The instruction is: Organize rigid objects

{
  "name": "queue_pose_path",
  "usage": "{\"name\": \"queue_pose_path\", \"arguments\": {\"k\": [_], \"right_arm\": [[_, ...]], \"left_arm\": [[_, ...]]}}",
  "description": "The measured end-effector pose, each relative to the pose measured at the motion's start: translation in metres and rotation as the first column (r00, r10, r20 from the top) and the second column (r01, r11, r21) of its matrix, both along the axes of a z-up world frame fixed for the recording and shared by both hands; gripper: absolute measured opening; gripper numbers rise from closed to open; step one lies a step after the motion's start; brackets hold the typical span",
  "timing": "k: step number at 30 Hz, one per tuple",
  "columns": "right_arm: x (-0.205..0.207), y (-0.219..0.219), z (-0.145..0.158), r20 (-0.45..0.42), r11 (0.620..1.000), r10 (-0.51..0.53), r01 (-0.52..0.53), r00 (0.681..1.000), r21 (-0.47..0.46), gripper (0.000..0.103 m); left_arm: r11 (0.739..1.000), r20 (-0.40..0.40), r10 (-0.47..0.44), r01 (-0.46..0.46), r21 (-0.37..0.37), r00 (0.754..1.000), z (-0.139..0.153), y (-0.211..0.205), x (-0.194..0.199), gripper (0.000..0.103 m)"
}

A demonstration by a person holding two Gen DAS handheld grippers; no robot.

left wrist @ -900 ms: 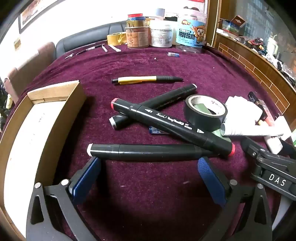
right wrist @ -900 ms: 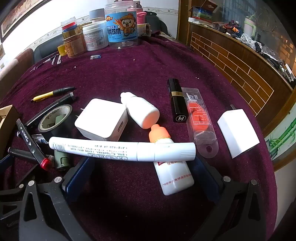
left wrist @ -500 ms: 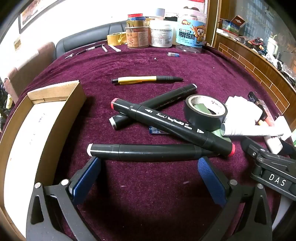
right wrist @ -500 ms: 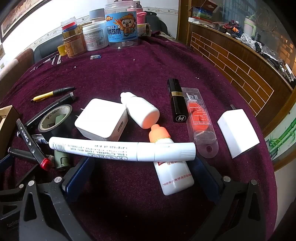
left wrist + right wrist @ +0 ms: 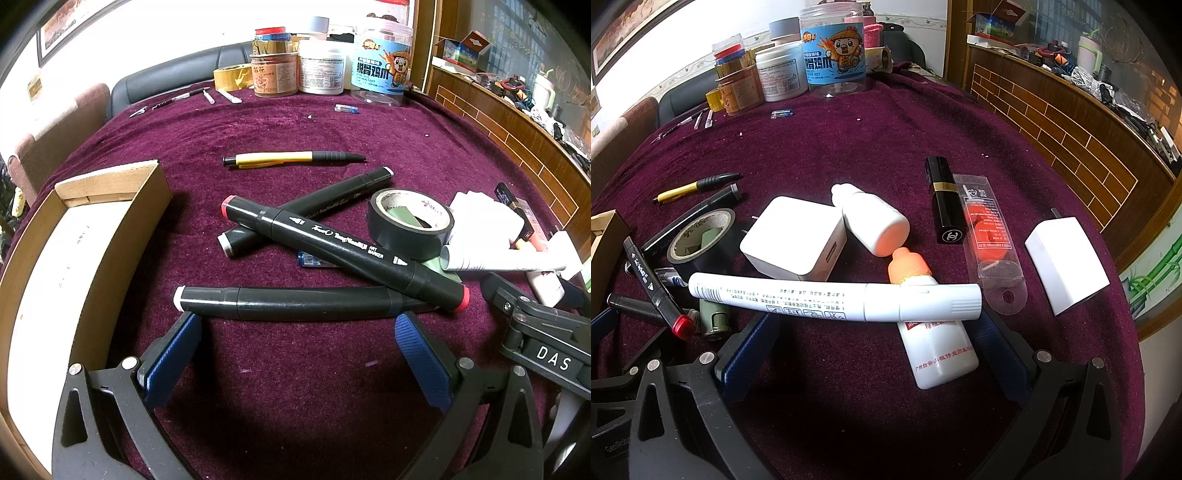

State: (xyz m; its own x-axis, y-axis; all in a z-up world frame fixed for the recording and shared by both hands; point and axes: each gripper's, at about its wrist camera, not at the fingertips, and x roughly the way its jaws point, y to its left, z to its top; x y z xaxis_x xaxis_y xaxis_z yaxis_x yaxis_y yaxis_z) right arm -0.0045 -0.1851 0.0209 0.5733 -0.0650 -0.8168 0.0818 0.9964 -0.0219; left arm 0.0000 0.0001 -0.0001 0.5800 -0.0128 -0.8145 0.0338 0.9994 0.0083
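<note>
My left gripper [image 5: 297,332] is open and empty, just short of a black marker [image 5: 295,303] lying crosswise on the purple cloth. Two more black markers [image 5: 343,249] lie crossed behind it, with a yellow-black pen [image 5: 291,158] and a black tape roll [image 5: 408,221] further off. A cardboard box [image 5: 122,236] sits at the left. My right gripper [image 5: 875,343] is open and empty, just short of a white marker [image 5: 834,297] that rests over a white bottle with an orange cap [image 5: 934,347].
White charger block [image 5: 794,240], second white bottle [image 5: 871,221], black lipstick [image 5: 943,201], clear packet with orange contents [image 5: 990,236] and a white adapter [image 5: 1067,254] lie around. Jars [image 5: 321,66] and a yellow tape roll [image 5: 231,77] stand at the far edge. The right gripper's body [image 5: 543,332] is at the right in the left wrist view.
</note>
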Motion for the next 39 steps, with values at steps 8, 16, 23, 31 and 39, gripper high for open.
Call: {"name": "queue_pose_path", "arguments": {"k": [8, 16, 23, 31, 39], "right_arm": [[0.0, 0.0, 0.0, 0.0, 1.0, 0.0, 0.0, 1.0, 0.0, 0.103], [-0.001, 0.001, 0.001, 0.0, 1.0, 0.0, 0.0, 1.0, 0.0, 0.103], [-0.006, -0.009, 0.005, -0.033, 0.994, 0.096, -0.094, 0.995, 0.048, 0.103], [-0.01, -0.034, 0.011, -0.057, 0.941, 0.035, -0.014, 0.998, 0.337, 0.103], [-0.018, -0.007, 0.008, -0.084, 0.99, 0.026, -0.014, 0.996, 0.138, 0.099]], "left_arm": [[1.0, 0.0, 0.0, 0.0, 0.0, 1.0, 0.0, 0.0, 0.0, 0.102], [1.0, -0.002, -0.004, 0.004, 0.0, 1.0, 0.0, 0.0, 0.0, 0.102], [0.996, -0.083, -0.085, 0.084, -0.015, 0.993, 0.004, 0.005, -0.008, 0.101], [0.993, -0.063, -0.12, 0.121, 0.011, 0.991, 0.002, 0.002, -0.027, 0.102], [0.992, -0.061, -0.124, 0.124, -0.006, 0.99, 0.002, 0.005, -0.028, 0.102]]}}
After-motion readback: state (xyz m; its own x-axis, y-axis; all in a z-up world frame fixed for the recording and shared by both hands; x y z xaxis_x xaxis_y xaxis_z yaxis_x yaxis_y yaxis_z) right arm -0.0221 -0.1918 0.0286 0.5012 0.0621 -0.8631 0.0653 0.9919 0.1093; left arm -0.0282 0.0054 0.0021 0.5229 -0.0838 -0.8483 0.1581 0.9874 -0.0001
